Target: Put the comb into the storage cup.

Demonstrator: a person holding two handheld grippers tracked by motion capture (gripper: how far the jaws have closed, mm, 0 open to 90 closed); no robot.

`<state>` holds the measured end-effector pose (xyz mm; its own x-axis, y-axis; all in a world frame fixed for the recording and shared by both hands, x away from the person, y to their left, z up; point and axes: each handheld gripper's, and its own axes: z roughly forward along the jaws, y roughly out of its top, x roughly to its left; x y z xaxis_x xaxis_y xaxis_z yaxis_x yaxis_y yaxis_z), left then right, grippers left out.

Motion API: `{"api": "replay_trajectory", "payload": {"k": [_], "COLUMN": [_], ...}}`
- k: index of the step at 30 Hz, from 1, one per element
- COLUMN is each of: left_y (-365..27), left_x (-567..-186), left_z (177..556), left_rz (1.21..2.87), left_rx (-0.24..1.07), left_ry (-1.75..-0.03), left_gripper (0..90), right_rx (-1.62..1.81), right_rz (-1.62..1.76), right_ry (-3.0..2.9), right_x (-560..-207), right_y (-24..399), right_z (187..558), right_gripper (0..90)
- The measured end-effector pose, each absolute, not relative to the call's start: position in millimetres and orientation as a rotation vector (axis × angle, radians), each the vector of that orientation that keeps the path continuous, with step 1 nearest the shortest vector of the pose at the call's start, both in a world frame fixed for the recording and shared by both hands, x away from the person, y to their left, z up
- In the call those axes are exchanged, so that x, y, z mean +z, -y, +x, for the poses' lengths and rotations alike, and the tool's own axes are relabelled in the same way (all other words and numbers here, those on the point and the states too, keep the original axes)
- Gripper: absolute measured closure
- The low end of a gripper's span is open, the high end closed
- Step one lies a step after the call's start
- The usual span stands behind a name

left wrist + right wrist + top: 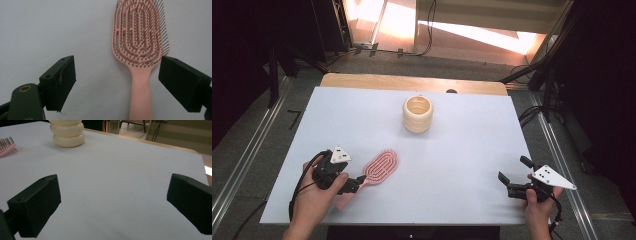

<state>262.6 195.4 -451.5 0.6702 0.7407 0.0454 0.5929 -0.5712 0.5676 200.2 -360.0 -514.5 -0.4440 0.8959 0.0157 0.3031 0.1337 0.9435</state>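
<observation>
A pink hairbrush [381, 166] lies bristles up on the white tabletop [452, 150], its handle pointing toward the person's left hand. My left gripper [356, 182] is open over that handle. In the left gripper view the brush [138, 32] has its handle between the jaws [117, 72], nearer the right-hand one, and neither pad touches it. My right gripper [514, 170] rests near the table's front right with its jaws wide open [113, 192] and nothing between them. The brush head [6, 145] peeks in at the far left of the right gripper view.
A cream ribbed cup [417, 114] stands upright at the middle back of the table, also seen as the cup [67, 133] ahead of the right gripper. A wooden table edge [412, 81] runs behind the white sheet. Dark floor and metal rails flank both sides.
</observation>
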Motion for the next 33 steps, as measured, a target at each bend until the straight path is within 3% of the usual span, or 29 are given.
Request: {"api": "replay_trajectory", "payload": {"k": [8,13,23,33], "left_y": [-190,-186,-180,-175], "left_x": [-461,-465,-473,-474], "left_z": [263,262,261,264], "left_rz": [2.401,2.452,2.51,2.507], "left_rx": [0.316,0.305,0.255,0.175], "left_ry": [-1.05,-1.05,-1.067,-1.094], "left_gripper": [16.0,29.3,46.4,58.3], "right_rx": [1.308,1.307,1.304,1.3], "right_rz": [1.15,1.147,1.148,1.146], "right_ry": [-1.837,-1.837,-1.838,-1.842], "right_x": [-515,-515,-515,-515], "right_y": [360,359,359,359], "right_z": [200,200,201,201], "right_gripper": [0.0,0.0,0.0,0.0]}}
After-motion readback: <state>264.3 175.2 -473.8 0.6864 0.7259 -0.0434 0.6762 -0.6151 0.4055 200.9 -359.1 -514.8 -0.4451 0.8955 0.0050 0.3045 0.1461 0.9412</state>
